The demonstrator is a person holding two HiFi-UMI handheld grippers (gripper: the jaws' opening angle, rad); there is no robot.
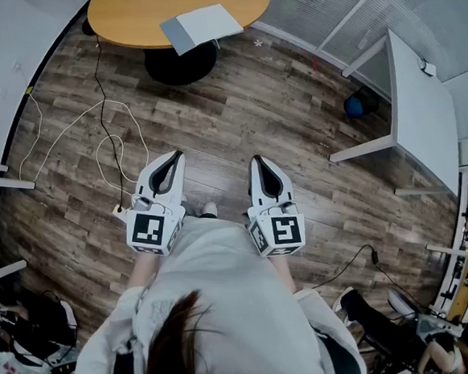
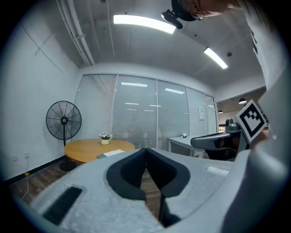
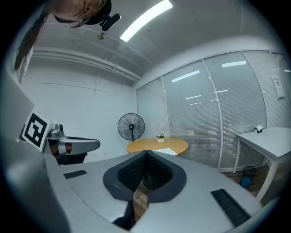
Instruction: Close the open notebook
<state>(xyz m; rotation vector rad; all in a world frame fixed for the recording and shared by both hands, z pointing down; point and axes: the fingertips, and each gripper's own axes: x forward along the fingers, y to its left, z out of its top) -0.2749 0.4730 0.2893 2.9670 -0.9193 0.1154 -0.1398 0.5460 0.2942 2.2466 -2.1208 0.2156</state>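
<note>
The notebook (image 1: 200,25) lies flat on the round wooden table (image 1: 143,10) at the far end of the room, a white page with a grey strip along its left side. It also shows small and distant as the notebook (image 2: 112,153) in the left gripper view and the notebook (image 3: 166,151) in the right gripper view. My left gripper (image 1: 174,154) and right gripper (image 1: 258,159) hover side by side over the wood floor, well short of the table. Both point level toward it. Each gripper's jaws meet at the tip with nothing between them: left gripper (image 2: 146,150), right gripper (image 3: 146,154).
A black pedestal base (image 1: 179,61) carries the table, and a small flower pot (image 2: 105,140) stands on it. A fan (image 2: 63,120) stands at the left. A white desk (image 1: 422,108) with a blue ball (image 1: 353,108) under it is at the right. Cables (image 1: 100,139) trail on the floor.
</note>
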